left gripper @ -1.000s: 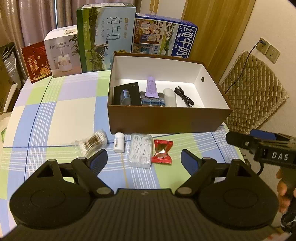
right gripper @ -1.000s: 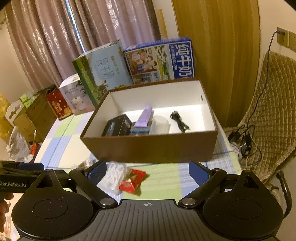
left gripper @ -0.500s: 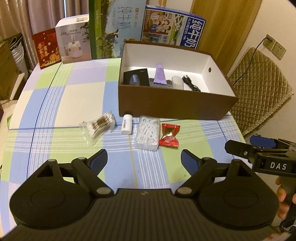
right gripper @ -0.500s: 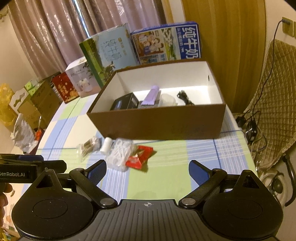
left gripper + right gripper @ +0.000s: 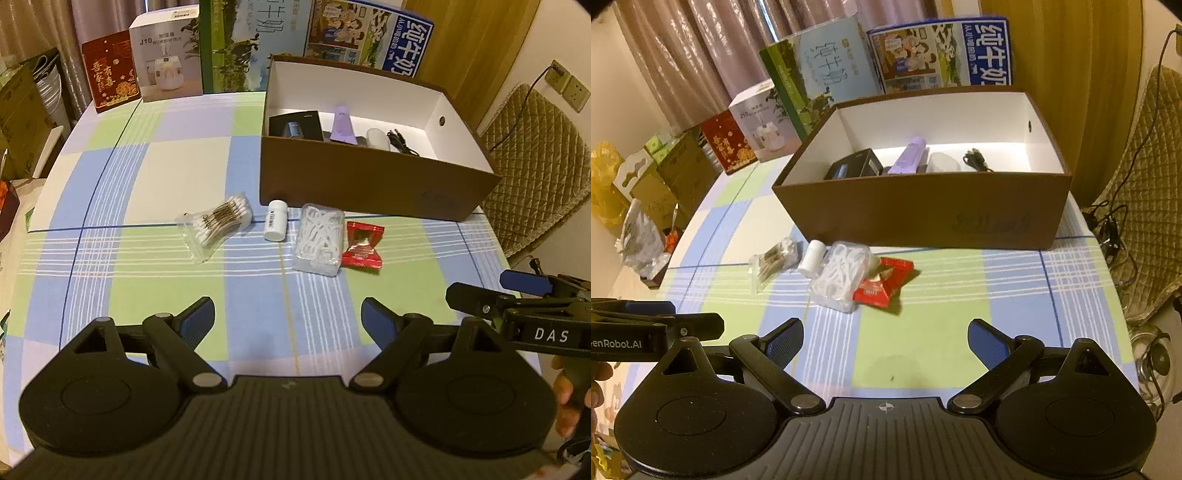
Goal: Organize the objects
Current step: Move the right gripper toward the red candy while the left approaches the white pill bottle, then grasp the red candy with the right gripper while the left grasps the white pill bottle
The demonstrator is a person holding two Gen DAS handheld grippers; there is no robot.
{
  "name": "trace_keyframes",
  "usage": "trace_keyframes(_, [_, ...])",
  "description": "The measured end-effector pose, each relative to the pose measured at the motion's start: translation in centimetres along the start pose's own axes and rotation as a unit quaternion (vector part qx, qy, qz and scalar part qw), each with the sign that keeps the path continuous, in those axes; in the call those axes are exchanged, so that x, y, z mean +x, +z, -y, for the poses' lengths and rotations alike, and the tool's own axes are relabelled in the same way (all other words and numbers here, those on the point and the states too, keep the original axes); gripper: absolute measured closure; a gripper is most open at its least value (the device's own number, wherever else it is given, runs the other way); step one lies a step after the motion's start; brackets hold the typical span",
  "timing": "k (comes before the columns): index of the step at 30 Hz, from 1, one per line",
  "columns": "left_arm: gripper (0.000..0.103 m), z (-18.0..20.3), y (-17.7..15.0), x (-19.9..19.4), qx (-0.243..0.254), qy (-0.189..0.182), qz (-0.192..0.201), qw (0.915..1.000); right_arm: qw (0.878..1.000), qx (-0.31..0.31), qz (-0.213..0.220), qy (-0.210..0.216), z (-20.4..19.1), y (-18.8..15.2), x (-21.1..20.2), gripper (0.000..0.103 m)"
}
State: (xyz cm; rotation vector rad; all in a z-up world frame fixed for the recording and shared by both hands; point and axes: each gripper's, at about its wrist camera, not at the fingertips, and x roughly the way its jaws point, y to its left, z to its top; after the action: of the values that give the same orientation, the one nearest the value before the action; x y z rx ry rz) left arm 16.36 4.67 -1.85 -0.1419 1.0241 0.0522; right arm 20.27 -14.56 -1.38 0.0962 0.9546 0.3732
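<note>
On the counter, cotton swabs, white bottle, floss picks and red candy line up before the brown box; left tool and right tool hover, fingers apart, empty.

A smooth checked blue, green and white tablecloth covers the table. The brown cardboard box is matt outside, white inside. At its 6 o'clock lie a glossy red foil wrapper, a clear hard plastic case, a small white plastic bottle and a crinkled clear bag of cotton swabs.
</note>
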Motion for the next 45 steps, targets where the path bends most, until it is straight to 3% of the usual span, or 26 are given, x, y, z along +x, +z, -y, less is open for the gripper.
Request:
trace_keyframes(15, [0.019,-1.4,0.7,2.7,-0.001,0.009,-0.018,0.9998,1.000,0.000,-0.017,-0.015,-0.2,0.6,3.8,0.010])
trace_keyframes(28, [0.021,-2.9,2.9,6.2,0.011,0.008,-0.011,0.9998,0.999,-0.002,-0.011,-0.035,-0.2,1.9,7.6,0.012])
trace_keyframes(31, [0.024,-3.1,3.4,7.2,0.017,0.005,-0.008,0.9998,0.999,-0.006,-0.011,-0.039,-0.4,2.3,8.6,0.022])
trace_keyframes(36, [0.024,-3.5,4.1,8.9,0.019,-0.001,-0.006,0.9998,0.999,-0.002,-0.018,-0.035,-0.8,3.0,10.7,0.048])
trace_keyframes(39, [0.025,-3.7,4.4,9.9,0.020,-0.004,-0.007,0.9998,0.999,0.000,-0.023,-0.034,-1.1,3.4,12.0,0.055])
trace_keyframes(45, [0.029,-4.0,5.0,11.6,0.016,-0.011,-0.009,0.9998,0.998,0.004,-0.031,-0.048,-1.6,3.8,14.1,0.059])
